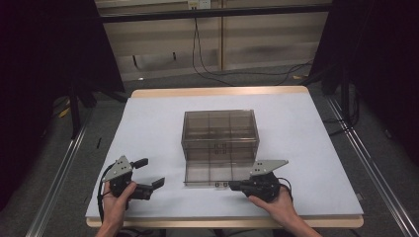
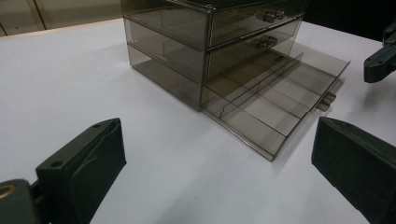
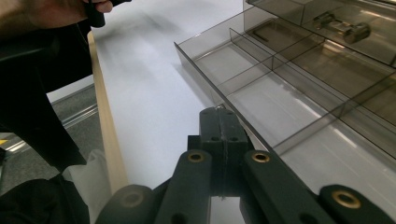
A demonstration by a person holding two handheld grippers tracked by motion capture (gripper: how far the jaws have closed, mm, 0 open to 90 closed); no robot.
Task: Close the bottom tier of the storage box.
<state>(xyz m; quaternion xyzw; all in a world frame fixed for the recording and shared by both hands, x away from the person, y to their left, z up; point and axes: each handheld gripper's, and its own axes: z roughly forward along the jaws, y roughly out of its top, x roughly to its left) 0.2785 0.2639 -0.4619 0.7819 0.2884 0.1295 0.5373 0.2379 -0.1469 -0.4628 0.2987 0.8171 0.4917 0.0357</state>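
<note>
A smoky see-through drawer cabinet (image 1: 220, 129) stands mid-table, with its bottom drawer (image 1: 213, 173) pulled out toward me; its compartments look bare. My right gripper (image 1: 231, 186) lies on the table at the drawer's front wall, close to the small handle (image 2: 328, 100). Its jaws are shut, and I see nothing between them. In the right gripper view the shut tips (image 3: 219, 116) sit right against the drawer's front edge (image 3: 224, 98). My left gripper (image 1: 151, 172) rests open at the front left, apart from the cabinet, its fingers (image 2: 81, 163) wide around bare table.
The white table top (image 1: 148, 123) has room to the left and right of the cabinet. Its wooden front edge (image 3: 105, 126) runs close under my hands. Two upper drawers (image 2: 252, 28) are closed. Cables lie on the floor (image 1: 237, 74) beyond the table.
</note>
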